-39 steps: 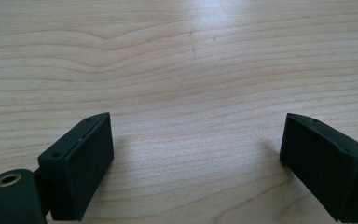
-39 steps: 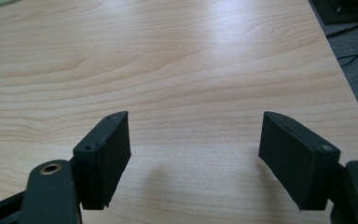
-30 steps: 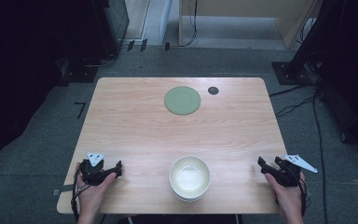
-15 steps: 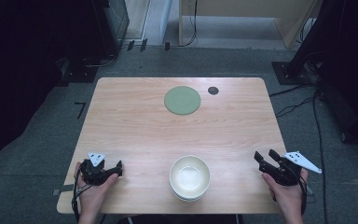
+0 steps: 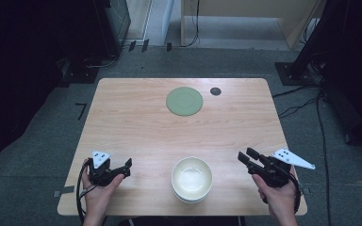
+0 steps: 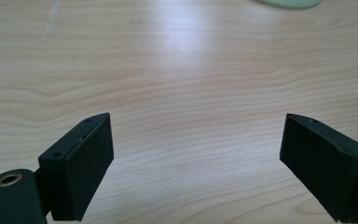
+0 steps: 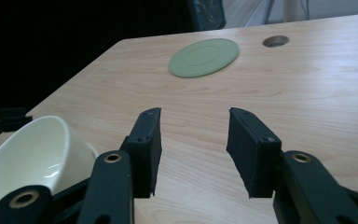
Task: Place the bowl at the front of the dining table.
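Near the table's front edge, left to right: the left gripper (image 5: 122, 168), jaws spread wide over bare wood; the cream-white stacked ceramic bowls (image 5: 192, 179), midway between both tools; the right gripper (image 5: 246, 157), jaws just narrowing on nothing, half apart, pointing toward the bowls, seemingly the likelier to take the rim; far behind lie the flat green round plate (image 5: 184, 100) and a dark table hole (image 5: 215, 91); nothing intervenes.

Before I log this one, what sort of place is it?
Probably a lab or recording room: a plain wooden table on grey carpet, cables trailing over the floor, dark equipment stands around it, with only stacked bowls and a green plate set out.
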### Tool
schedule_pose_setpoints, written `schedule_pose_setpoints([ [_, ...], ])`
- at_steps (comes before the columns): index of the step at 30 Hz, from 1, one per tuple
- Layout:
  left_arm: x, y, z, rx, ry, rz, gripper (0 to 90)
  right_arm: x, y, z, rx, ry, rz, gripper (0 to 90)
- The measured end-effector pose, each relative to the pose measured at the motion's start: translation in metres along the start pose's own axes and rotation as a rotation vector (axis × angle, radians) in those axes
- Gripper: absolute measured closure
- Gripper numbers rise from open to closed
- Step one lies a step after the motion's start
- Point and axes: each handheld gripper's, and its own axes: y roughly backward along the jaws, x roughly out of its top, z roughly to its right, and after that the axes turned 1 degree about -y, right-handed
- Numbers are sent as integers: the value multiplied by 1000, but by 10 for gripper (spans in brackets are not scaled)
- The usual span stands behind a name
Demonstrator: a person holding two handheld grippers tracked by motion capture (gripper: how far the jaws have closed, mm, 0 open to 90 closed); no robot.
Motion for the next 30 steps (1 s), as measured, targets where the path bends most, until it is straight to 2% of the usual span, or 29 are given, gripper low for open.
schedule_pose_setpoints([
  [2, 2, 2, 2, -12, 5, 6, 94, 1, -2, -5, 5, 12, -5, 543],
  [3, 6, 6, 8, -36, 11, 25, 94, 1, -5, -13, 42, 24, -11, 537],
  [4, 8, 8, 10, -48, 14, 31, 94, 1, -8, -17, 57, 24, -19, 540],
  [6, 10, 11, 13, -62, 19, 39, 94, 1, -10, -22, 67, 25, -30, 554],
  [7, 14, 15, 20, -94, 29, 51, 94, 0, -16, -29, 91, 40, -44, 573],
  [8, 14, 15, 20, -94, 29, 51, 96, 0, -16, -29, 91, 40, -44, 573],
  [9, 17, 19, 27, -139, 35, 59, 96, 0, -22, -38, 123, 42, -59, 588],
  [11, 18, 21, 31, -155, 29, 60, 96, -1, -27, -45, 156, 44, -72, 614],
  [12, 21, 25, 40, -207, 19, 82, 96, -2, -30, -49, 166, 48, -79, 628],
  [13, 22, 27, 46, -225, 10, 91, 96, -3, -33, -52, 181, 52, -89, 636],
  [14, 22, 27, 46, -225, 10, 91, 96, -3, -36, -56, 193, 51, -100, 644],
  [16, 25, 31, 57, -260, -6, 96, 96, -4, -38, -59, 200, 55, -111, 660],
  [17, 27, 33, 66, -282, -14, 95, 127, -6, -43, -65, 206, 70, -137, 663],
  [18, 27, 33, 66, -282, -14, 95, 133, -6, -43, -65, 206, 70, -137, 663],
  [20, 27, 34, 74, -331, -23, 76, 135, -7, -46, -68, 206, 76, -141, 674],
  [23, 26, 34, 87, -342, -52, 73, 167, -10, -51, -72, 189, 82, -165, 684],
  [25, 25, 35, 96, -350, -60, 76, 231, -13, -55, -75, 183, 80, -190, 707],
  [26, 25, 35, 96, -350, -60, 76, 249, -13, -55, -75, 183, 80, -190, 707],
  [27, 25, 35, 99, -357, -66, 77, 260, -17, -59, -79, 150, 111, -209, 718],
  [30, 24, 37, 109, -356, -102, 85, 317, -20, -62, -81, 119, 120, -226, 745],
])
